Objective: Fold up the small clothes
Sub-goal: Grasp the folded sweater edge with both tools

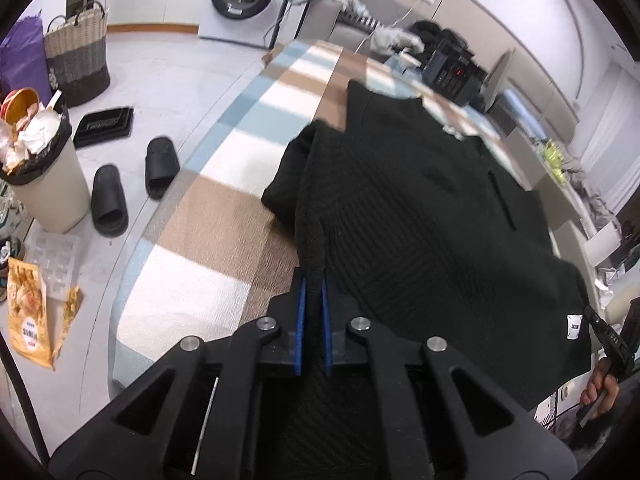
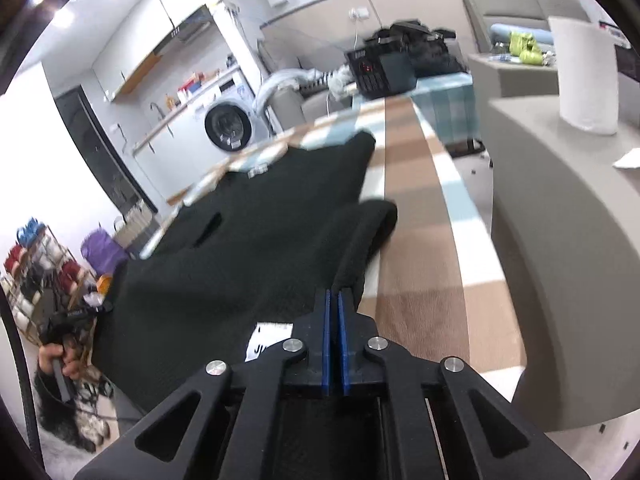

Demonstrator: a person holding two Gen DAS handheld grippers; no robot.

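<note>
On the checked tablecloth [image 1: 224,216], a black knit garment [image 1: 420,216] lies spread toward 1 o'clock. Left gripper [image 1: 314,280]: jaws nearly closed, pinching its hem. Right gripper [image 2: 335,296]: jaws nearly closed, clamping the opposite edge at 12 o'clock.

garment [image 1: 420,208] on table [image 1: 208,216], slippers [image 1: 132,184] left
</note>
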